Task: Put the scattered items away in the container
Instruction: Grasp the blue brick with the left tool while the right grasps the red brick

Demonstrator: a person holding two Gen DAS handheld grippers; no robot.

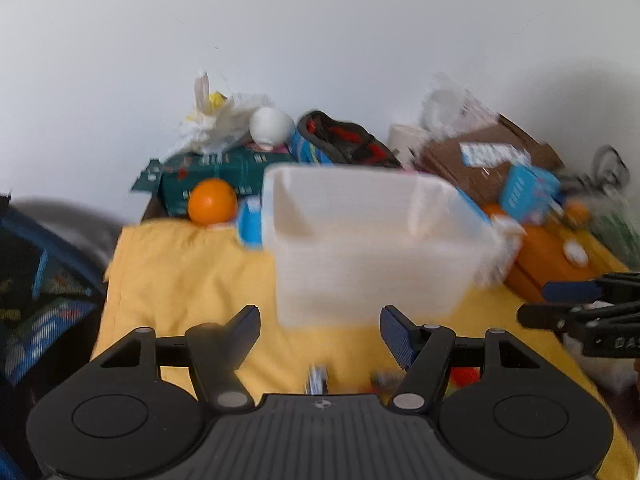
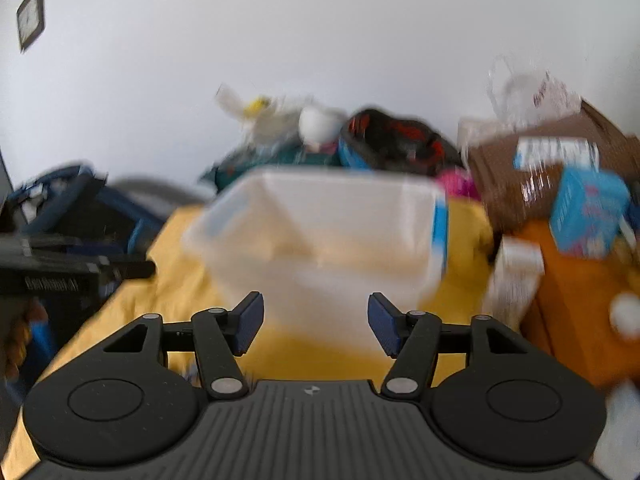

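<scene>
The 2 grippers were both spread wide and held nothing. The left gripper [image 1: 318,322] and the right gripper [image 2: 316,318] each pointed at the translucent container [image 1: 372,248], which stood on the yellow cloth [image 1: 180,280] just ahead and looked empty, though blur hid its floor. Small items [image 1: 384,380] lay near the left gripper's base, too blurred to name; an orange [image 1: 212,201] sat beside the container's far left corner. I judged the step was choosing 1 item. It would go better to slow down, lower onto 1 piece, and close only when it is centred.
</scene>
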